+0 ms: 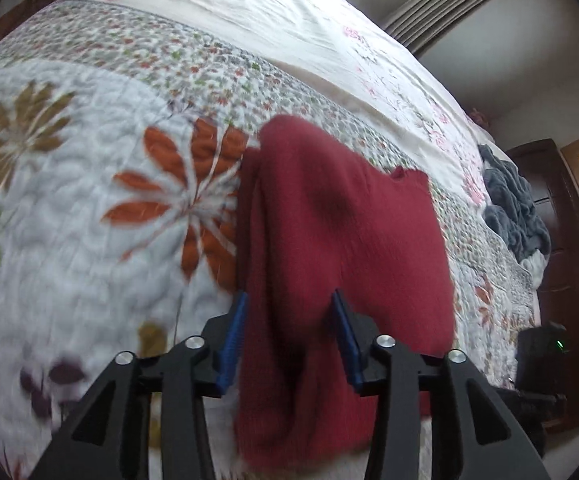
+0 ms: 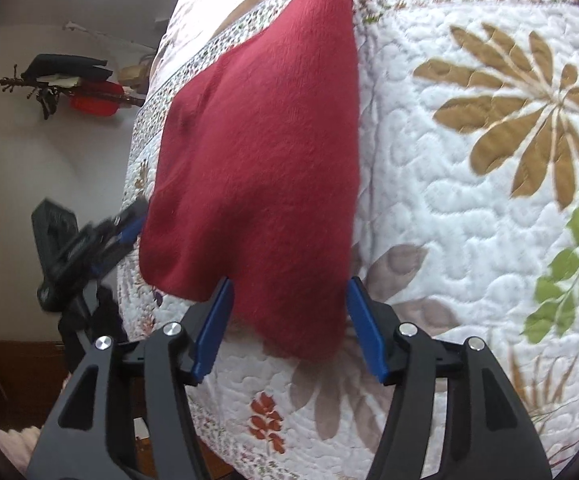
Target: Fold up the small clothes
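Observation:
A dark red knitted garment [image 1: 329, 232] lies folded lengthwise on a quilted floral bedspread [image 1: 89, 184]. In the left wrist view my left gripper [image 1: 289, 294] is open, its blue pads [image 1: 231, 336] standing either side of the garment's near end, with cloth running between and below them. The right wrist view shows the same garment [image 2: 265, 152] stretching away to a ribbed end at the top. My right gripper [image 2: 289, 280] is open around its near corner. The left gripper [image 2: 125, 228] also appears there, blurred, at the garment's left edge.
A crumpled grey blanket [image 1: 517, 208] sits at the bed's far right by dark wooden furniture [image 1: 561, 240]. A black device with a green light [image 1: 541, 344] is low on the right. The bed edge [image 2: 129, 280] drops off beside a wall rack [image 2: 69, 84] holding dark and red items.

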